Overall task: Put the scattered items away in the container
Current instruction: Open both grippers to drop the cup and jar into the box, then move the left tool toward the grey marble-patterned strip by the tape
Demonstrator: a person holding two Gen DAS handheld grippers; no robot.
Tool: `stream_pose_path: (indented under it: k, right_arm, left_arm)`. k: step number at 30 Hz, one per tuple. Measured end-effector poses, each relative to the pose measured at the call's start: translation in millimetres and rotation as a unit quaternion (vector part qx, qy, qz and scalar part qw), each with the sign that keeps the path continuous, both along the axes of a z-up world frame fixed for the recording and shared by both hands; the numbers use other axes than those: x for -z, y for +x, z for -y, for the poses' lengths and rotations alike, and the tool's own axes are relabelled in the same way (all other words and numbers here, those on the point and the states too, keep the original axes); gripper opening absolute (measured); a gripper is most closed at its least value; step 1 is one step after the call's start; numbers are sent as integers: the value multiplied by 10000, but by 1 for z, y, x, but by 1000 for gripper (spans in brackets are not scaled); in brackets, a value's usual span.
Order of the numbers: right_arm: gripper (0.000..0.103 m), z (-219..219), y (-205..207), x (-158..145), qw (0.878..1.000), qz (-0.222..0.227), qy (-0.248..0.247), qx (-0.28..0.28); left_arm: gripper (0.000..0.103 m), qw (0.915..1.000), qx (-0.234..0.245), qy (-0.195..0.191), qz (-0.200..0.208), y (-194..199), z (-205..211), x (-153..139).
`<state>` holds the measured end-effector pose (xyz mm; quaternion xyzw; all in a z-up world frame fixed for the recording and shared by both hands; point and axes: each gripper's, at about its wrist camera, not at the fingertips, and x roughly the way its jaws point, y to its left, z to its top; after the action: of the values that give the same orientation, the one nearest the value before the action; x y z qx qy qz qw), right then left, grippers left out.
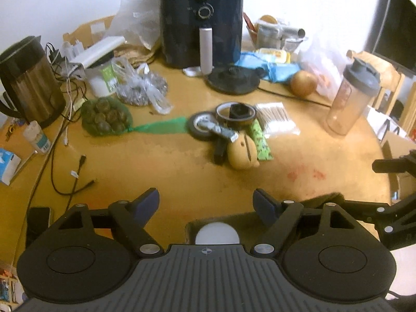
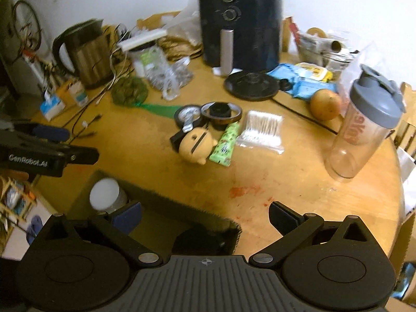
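- Near the front edge of the bench sits the dark felt container, with a white-lidded jar already lying in its left end.
- Both grippers hang above that container with nothing between their pads: the left gripper stands fairly wide, the right gripper as wide as it appears to go.
- Toward the middle of the bench lies the scattered cluster to be gathered: a yellow round toy, a green packet touching it on the right, a bag of cotton swabs just beside that, and two tape rolls behind, the right one with a black cap sitting in it.
- Judging by how things lie, the step in hand is reaching out for the next piece; most of the pile is not yet tidied.
- The toy is nearest and stands proud of the bench, so it looks the easiest pick; close across its rounded body, not on the small stub at its front end.
- A dark flat piece lies under the toy's left side; what it is I cannot tell, so lift straight up to avoid dragging it.
- The green packet lies flat and thin, so it likely needs a low, angled approach along its narrow width.
- Keep each gripper to its own side of the cluster, since the two work close together over the container.
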<state>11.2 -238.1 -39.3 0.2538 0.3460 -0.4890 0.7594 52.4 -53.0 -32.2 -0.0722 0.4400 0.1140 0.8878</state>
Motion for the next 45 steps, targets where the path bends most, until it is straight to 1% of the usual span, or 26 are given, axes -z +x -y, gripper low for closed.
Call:
stream_pose_path:
  k: [3,5,6,7,8,10,14,17,21,24,27,29,32,35,40,43,45]
  right_arm:
    - [103,1,-3,-3,9999,45,-6,123]
    - [103,1,-6,-5,9998,92,-15,182]
    - [103,2,-7,-6,9997,107,-12,207]
    - [103,2,-8,-6,9997,111,-6,239]
    - [103,2,-9,-6,9996,105,0,268]
    - [103,2,-10,-6,9994,63,18,340]
    - [103,4,-10,-6,9983,-158,38,556]
    - [103,4,-14,-8,9980,-187,-21,610]
    - [103,6,-19,-12,9966,-284,-90,774]
    - [103,7,-20,-16,9967,-363,-189,704]
    - [103,4,-17,-19,9960,-516,-375,624]
    - [103,1,-14,-22,9944,-655,-531,636]
    - [103,-1,-12,-24,9929,-790,-632,625]
    - [103,-1,-14,-24,9936,-666,-572,704]
    - [103,2,-23,-23,9952,-121,-320,919]
    - [103,2,-25,-23,9954,97,-294,908]
    - [103,2,-25,-23,9954,151,-267,903]
  left_arm:
    - [80,9999,-46,-44,85,0,0,-7]
    - [89,9999,-74,-49,116,1,-1,-9]
    - [92,9999,-98,-40,132,0,-1,-10]
    - [97,9998,-117,-43,143,0,-1,-10]
    - [101,9997,-152,-51,163,0,-1,-10]
    - [103,9996,-190,-51,226,-1,-2,-12]
    - [103,9993,-170,31,329,-1,-1,-14]
    - [103,9997,-52,69,217,3,2,-15]
    - [103,9999,-23,62,94,9,2,-16]
    - [103,9999,-17,103,25,13,3,-16]
    - [103,9998,104,160,-27,19,4,-15]
    - [103,9998,143,153,-37,22,4,-15]
    - [103,9998,167,68,-26,28,2,-15]
    - [103,9998,213,-10,-1,34,1,-15]
    - [103,9996,276,32,-84,49,-1,-12]
    - [103,9996,249,-63,-130,59,-7,-8]
    - [103,9996,219,-116,-151,65,-10,-5]
